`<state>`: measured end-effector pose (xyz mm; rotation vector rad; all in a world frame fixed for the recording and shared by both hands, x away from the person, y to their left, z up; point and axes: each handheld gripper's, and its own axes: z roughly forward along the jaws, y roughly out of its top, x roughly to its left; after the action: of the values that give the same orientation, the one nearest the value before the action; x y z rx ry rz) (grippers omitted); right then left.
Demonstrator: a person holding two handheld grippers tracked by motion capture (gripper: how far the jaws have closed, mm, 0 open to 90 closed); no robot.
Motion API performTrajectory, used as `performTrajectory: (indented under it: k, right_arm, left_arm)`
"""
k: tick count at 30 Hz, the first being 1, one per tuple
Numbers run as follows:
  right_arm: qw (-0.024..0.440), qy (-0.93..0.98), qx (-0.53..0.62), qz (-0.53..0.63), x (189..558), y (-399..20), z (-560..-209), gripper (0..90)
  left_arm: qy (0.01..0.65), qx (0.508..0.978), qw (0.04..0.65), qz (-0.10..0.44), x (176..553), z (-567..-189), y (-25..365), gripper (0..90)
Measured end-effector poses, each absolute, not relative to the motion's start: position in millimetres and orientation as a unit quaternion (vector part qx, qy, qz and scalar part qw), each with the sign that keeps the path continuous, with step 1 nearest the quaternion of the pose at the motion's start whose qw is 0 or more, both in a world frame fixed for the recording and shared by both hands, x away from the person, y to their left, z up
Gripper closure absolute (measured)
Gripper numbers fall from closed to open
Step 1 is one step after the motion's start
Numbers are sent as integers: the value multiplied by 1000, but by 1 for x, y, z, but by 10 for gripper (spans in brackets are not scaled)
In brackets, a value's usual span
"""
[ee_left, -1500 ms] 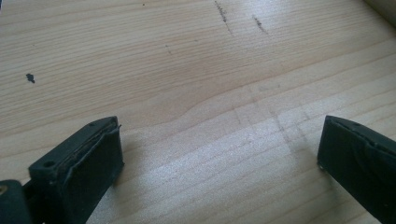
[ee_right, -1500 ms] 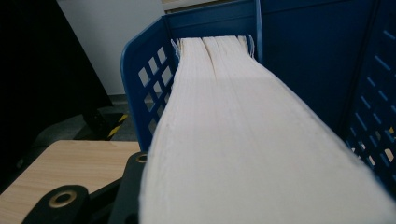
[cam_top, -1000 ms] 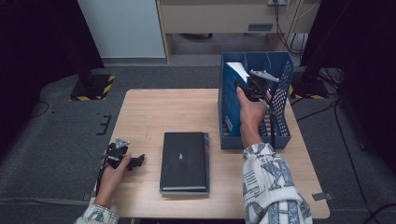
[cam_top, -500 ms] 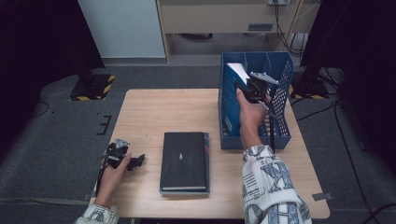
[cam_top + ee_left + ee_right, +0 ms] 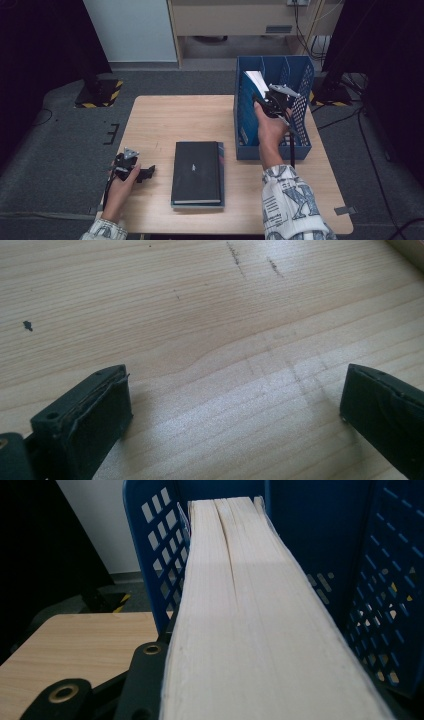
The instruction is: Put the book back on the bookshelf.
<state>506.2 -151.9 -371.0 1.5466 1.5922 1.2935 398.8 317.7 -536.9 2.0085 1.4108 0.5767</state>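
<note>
Since a second ago nothing on the table has shifted: the left gripper rests in the same spot on the near left of the wooden table, its jaws spread wide over bare wood with nothing between them. Just beyond it, toward the middle, the black book lies flat on another book. Farthest off, the right gripper stays clamped on a thick book, page edges up, held in the left compartment of the blue file rack.
</note>
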Motion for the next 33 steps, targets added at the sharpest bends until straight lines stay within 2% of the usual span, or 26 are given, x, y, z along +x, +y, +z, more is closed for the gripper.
performTrajectory:
  k: [23,33]
  right_arm:
    - [284,601,565,488,488,-151,-379,554]
    - [295,608,553,488,489,-148,-362,504]
  left_arm:
    - [532,759,306,218,399,-537,317,0]
    - [532,759,306,217,399,-537,317,0]
